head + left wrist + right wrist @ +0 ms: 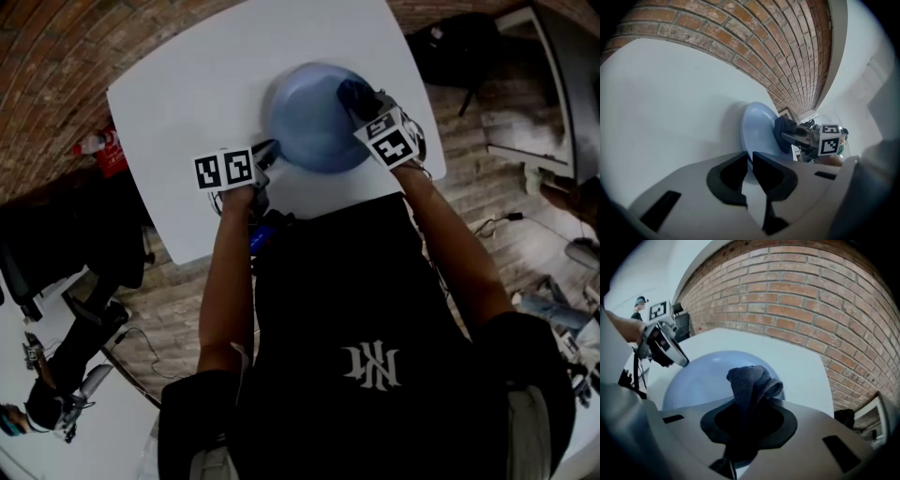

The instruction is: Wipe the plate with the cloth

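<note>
A pale blue plate (309,127) lies on the white table (187,84), close to its near edge. My left gripper (270,151) is shut on the plate's left rim; in the left gripper view the rim (750,140) runs into the narrow gap between the jaws of the left gripper (751,161). My right gripper (366,103) is shut on a dark grey cloth (353,91) that rests on the plate's right side. In the right gripper view the bunched cloth (752,380) sticks out of the right gripper (747,404) over the plate (703,380), with the left gripper (663,348) at the far rim.
The table ends just in front of the person's body. On the brick floor there is a red object (105,150) to the left, dark furniture (56,234) below it and a black bag (459,47) at the upper right. A brick wall (811,301) stands behind the table.
</note>
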A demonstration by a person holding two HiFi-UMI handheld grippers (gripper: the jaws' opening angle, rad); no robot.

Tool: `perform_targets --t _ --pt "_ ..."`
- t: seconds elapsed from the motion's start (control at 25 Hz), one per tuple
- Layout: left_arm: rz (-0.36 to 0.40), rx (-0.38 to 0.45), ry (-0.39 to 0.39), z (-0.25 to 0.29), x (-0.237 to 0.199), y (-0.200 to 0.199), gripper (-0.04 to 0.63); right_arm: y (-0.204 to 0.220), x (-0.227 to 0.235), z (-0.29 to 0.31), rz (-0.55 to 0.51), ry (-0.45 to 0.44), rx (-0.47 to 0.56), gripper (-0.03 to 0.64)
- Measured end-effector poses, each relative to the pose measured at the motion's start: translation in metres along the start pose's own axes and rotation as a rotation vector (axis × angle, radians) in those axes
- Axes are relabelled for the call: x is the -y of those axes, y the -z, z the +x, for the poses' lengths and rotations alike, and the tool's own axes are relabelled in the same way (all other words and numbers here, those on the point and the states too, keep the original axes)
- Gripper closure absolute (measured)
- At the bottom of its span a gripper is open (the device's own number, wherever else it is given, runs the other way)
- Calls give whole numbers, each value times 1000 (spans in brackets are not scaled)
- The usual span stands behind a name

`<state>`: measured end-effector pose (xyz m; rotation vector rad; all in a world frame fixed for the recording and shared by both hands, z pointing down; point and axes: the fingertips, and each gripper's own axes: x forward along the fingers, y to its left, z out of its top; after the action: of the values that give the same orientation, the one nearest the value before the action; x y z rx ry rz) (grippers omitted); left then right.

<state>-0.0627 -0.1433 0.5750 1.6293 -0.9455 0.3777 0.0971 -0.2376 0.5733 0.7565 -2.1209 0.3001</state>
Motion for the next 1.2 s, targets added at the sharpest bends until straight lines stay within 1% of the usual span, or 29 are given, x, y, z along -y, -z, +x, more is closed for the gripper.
perform_targets --t 0.08,0.12,0.2,0.28,0.36,0.44,0.56,0.68,0.8,0.96,1.08,1.2 --pt "-4 -1 1 0 0 1 558 -18 -10 -10 45 -68 109 528" --pt "-5 -2 3 1 1 1 558 -26 -17 -15 61 -104 147 528" --pt "-6 -2 4 1 0 1 558 -36 -38 -20 86 -189 175 528" --pt "-7 0 7 0 -1 0 558 -40 -70 -20 87 -295 170 528" --pt "-10 3 10 0 -1 1 558 -41 -103 -19 44 -388 154 528" --pt "-13 8 11 1 -1 0 560 -36 -129 -15 -22 -448 125 528" --pt "-17 10 9 1 -1 -1 561 -28 -156 -5 -121 -509 86 528" --pt "-16 9 7 0 -2 -1 561 -18 -170 3 -219 -535 49 528" --pt "-17 12 5 0 0 -2 563 -15 -172 4 -269 -547 53 528" --pt "-21 14 6 1 1 -2 563 -6 -167 -2 -337 -560 44 528" --pt "-26 13 15 1 0 -2 563 4 -159 -10 -403 -560 11 528" --pt "-25 13 18 1 -1 -3 563 15 -147 -16 -439 -545 -21 528"
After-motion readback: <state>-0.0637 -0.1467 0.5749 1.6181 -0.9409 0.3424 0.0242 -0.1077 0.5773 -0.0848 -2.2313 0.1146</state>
